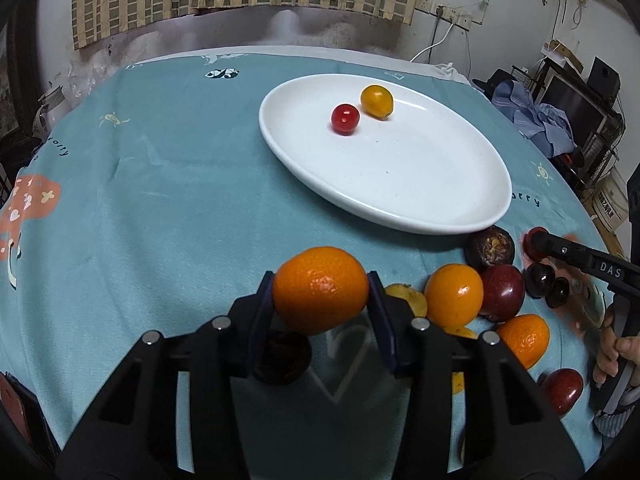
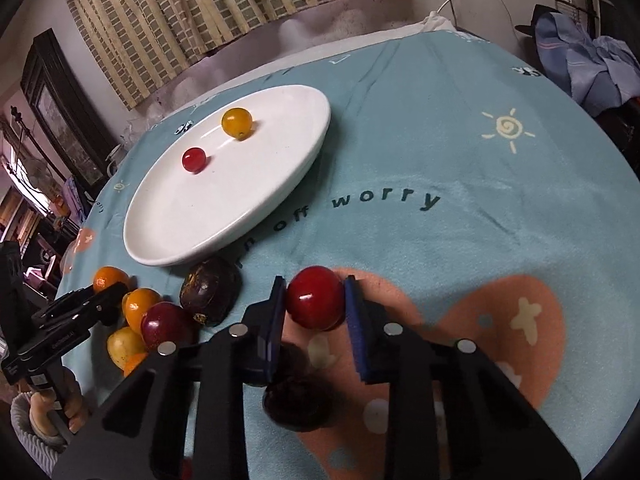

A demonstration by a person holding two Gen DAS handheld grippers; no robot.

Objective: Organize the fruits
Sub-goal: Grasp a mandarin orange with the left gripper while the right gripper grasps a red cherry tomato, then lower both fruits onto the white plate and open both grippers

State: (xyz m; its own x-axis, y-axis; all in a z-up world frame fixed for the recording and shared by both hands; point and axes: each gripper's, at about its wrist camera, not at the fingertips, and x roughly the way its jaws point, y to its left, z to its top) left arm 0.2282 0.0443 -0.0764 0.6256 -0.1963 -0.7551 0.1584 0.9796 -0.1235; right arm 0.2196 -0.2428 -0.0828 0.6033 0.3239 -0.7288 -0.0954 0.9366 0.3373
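Observation:
My left gripper (image 1: 321, 294) is shut on a small orange citrus fruit (image 1: 320, 290), held just above the blue cloth. In the right wrist view my right gripper (image 2: 315, 300) is shut on a red cherry (image 2: 314, 298) over the cloth's pink patch. The white oval plate (image 1: 448, 208) lies beyond, holding a red cherry tomato (image 1: 345, 119) and a yellow one (image 1: 377, 101). A pile of fruit sits near the plate's near rim: another orange (image 1: 454, 294), a dark purple plum (image 1: 502, 292), a brown wrinkled fruit (image 1: 490, 248), dark cherries (image 1: 540, 276).
The round table wears a blue printed cloth (image 2: 460, 152). A dark fruit (image 2: 298, 404) lies under my right gripper and another (image 1: 282, 356) under the left. A hand (image 1: 608, 356) grips the right tool's handle. Curtains, cables and piled clothes stand behind the table.

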